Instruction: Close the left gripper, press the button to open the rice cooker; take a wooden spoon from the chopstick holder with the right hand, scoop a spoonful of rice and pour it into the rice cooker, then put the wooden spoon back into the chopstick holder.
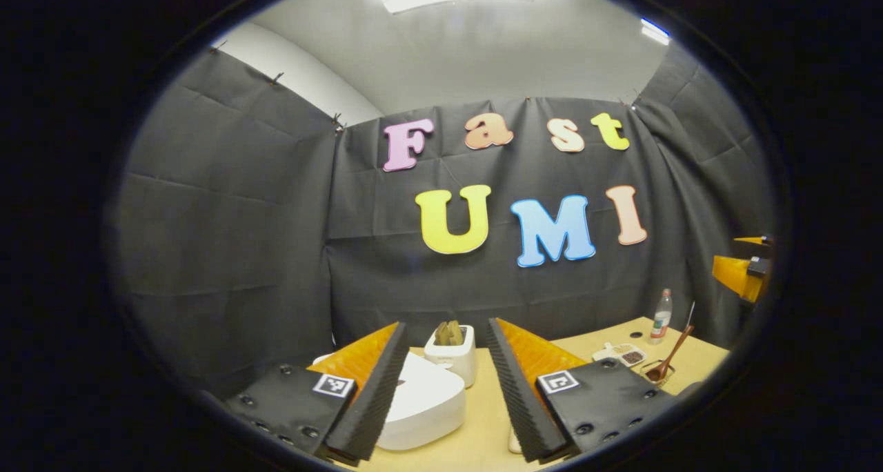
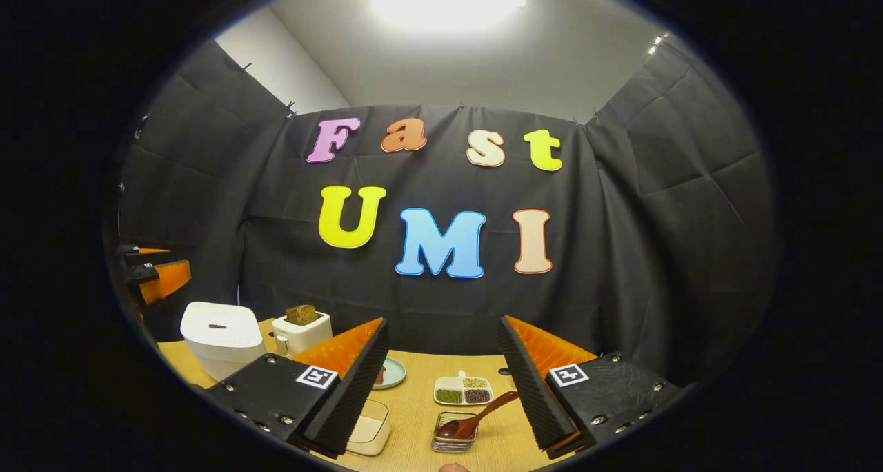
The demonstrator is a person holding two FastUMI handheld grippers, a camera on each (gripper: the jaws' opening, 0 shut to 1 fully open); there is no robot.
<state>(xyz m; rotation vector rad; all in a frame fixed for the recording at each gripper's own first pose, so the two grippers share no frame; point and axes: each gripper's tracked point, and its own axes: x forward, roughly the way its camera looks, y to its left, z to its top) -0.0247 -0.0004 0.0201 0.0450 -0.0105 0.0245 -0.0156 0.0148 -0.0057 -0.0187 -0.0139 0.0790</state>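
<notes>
Wood-coloured table [image 2: 414, 417] in a black-cloth booth; the wooden spoon [image 2: 476, 417] (bowl in a wire holder [image 2: 454, 434]) leans right; both grippers' jaws stand wide.

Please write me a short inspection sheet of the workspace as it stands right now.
Surface: tan table.
Job's things: white rice cooker, lid down; wooden spoon resting in a wire holder.
Clutter: toaster with bread, divided grain dish, teal plate, bottle, pale container.
Grippers: left tongs open above the cooker; right tongs open above the spoon; both hold nothing.
Cables: nothing seen.
Surroundings: black cloth wall, ceiling light.
</notes>
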